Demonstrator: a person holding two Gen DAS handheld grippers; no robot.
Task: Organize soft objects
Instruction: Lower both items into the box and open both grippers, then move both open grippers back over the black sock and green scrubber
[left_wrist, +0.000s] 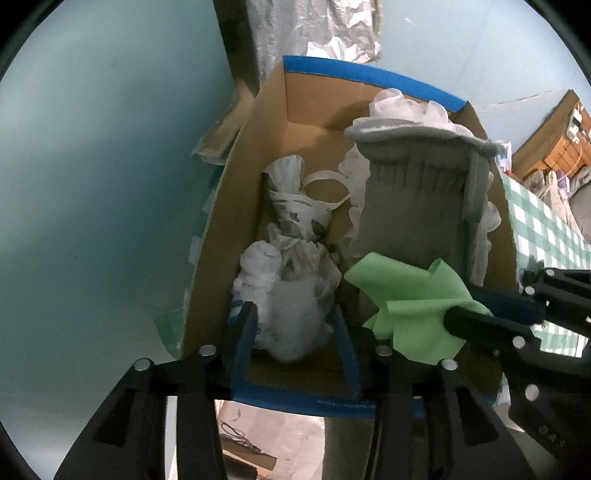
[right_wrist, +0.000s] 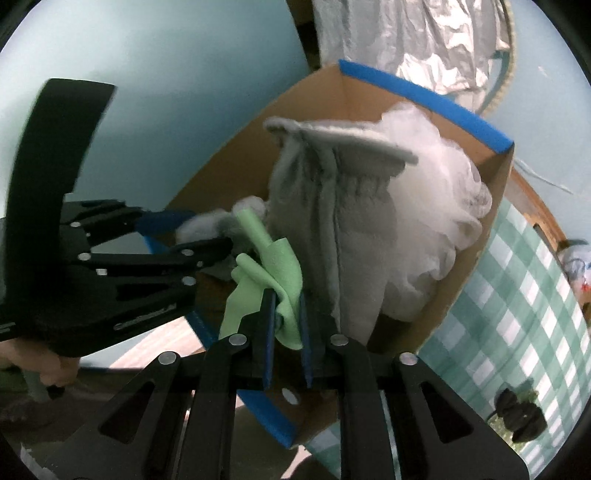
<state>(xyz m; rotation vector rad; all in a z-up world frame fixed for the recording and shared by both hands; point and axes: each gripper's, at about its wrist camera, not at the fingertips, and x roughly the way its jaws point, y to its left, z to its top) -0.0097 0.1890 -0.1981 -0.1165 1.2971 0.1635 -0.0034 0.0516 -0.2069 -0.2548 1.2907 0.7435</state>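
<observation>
left wrist view is looking down into an open cardboard box (left_wrist: 295, 110) with blue tape along its rim, sitting on a worktop (left_wrist: 535, 221) covered in green-and-white checked cloth. the left hand-held gripper (left_wrist: 291, 325) is hanging inside the box with its jaws standing apart on either side of a knotted white plastic bag (left_wrist: 291, 321), the pads not pressing on it. more knotted white bags (left_wrist: 295, 206) are lying deeper along the box's left side. a grey fleece pouch (left_wrist: 413, 206) is standing upright in the middle, with a white mesh bath pouf (right_wrist: 436, 192) behind it. right wrist view is showing the right hand-held gripper (right_wrist: 286, 317) pinching a light green cloth (right_wrist: 273, 273), which is hanging just beside the pouch, inside the box.
</observation>
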